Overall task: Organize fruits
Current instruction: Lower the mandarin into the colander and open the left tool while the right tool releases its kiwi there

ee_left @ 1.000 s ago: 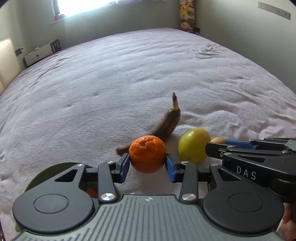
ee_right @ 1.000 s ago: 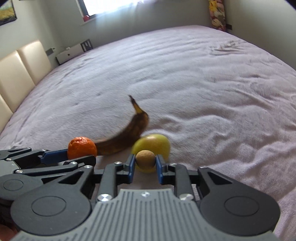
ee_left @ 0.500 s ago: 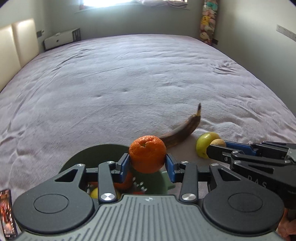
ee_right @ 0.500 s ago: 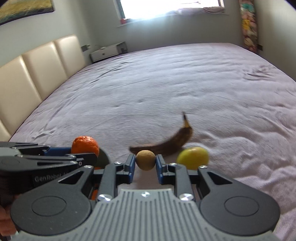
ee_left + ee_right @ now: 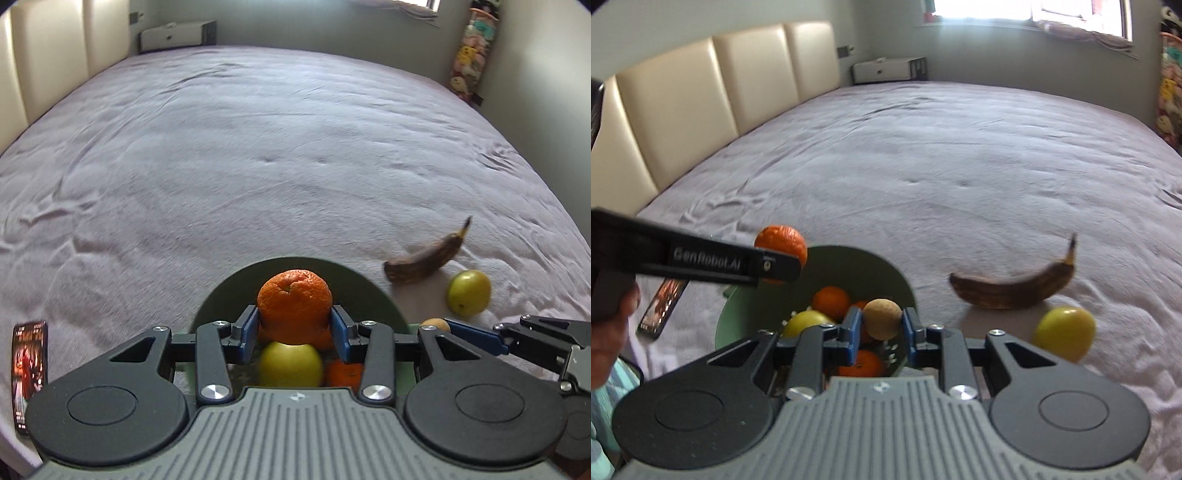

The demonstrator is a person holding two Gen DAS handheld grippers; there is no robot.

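Note:
My left gripper (image 5: 294, 328) is shut on an orange mandarin (image 5: 294, 303) and holds it above a green bowl (image 5: 236, 291). The bowl (image 5: 871, 269) holds several fruits, among them mandarins (image 5: 831, 301) and a yellow-green apple (image 5: 290, 363). My right gripper (image 5: 880, 330) is shut on a small round tan fruit (image 5: 881, 318) over the bowl's right rim. A dark overripe banana (image 5: 1015, 286) and a yellow-green apple (image 5: 1065, 332) lie on the bed to the right of the bowl. In the right wrist view the left gripper's arm crosses from the left with the mandarin (image 5: 785, 242) at its tip.
Everything rests on a wide bed with a lilac cover (image 5: 258, 147). A phone (image 5: 29, 369) lies near the bed's edge, left of the bowl. A cream padded headboard (image 5: 701, 103) runs along the left. A person's hand (image 5: 609, 325) holds the left gripper.
Both grippers have swung left with their fruits, from beside the banana and apple to over the green bowl, which has come into view. Both grips stayed shut.

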